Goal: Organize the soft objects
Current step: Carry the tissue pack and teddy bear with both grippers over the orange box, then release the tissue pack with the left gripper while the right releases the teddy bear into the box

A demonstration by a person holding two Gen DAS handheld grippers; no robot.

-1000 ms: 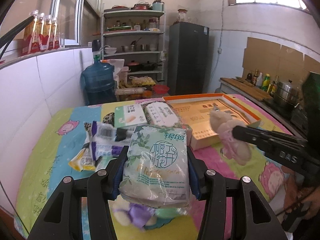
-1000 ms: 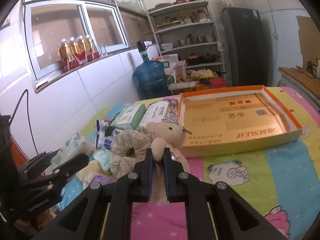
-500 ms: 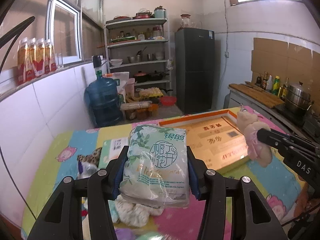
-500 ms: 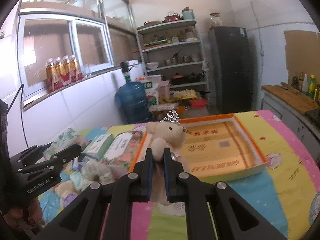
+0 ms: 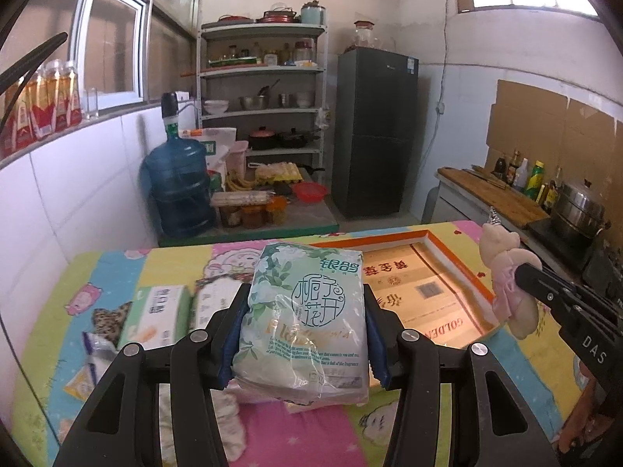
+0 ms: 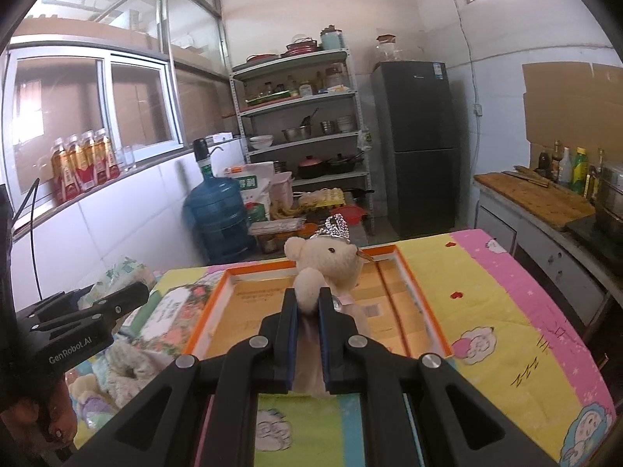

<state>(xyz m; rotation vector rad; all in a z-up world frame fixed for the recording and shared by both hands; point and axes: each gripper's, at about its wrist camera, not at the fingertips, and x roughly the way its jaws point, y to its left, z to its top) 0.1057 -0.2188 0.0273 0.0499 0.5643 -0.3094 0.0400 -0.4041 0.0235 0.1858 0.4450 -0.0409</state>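
My left gripper [image 5: 305,323] is shut on a pale green floral tissue pack [image 5: 305,319] and holds it above the table, at the near left edge of the orange-rimmed box lid [image 5: 440,288]. My right gripper [image 6: 308,307] is shut on a cream teddy bear with a small tiara [image 6: 323,262] and holds it over the near part of the lid [image 6: 424,311]. The bear also shows in the left wrist view [image 5: 506,272], and the tissue pack shows at the left of the right wrist view [image 6: 117,276].
More tissue packs [image 5: 159,311] and snack packets [image 5: 89,366] lie left of the lid. A scrunchie and small plush toys [image 6: 124,366] lie near the left table edge. A water jug [image 6: 218,218], shelves and a fridge stand behind. A counter [image 6: 537,198] runs on the right.
Both grippers have risen and moved forward toward the lid with their loads. The bear now hangs over the lid; the clutter has dropped lower in both views.
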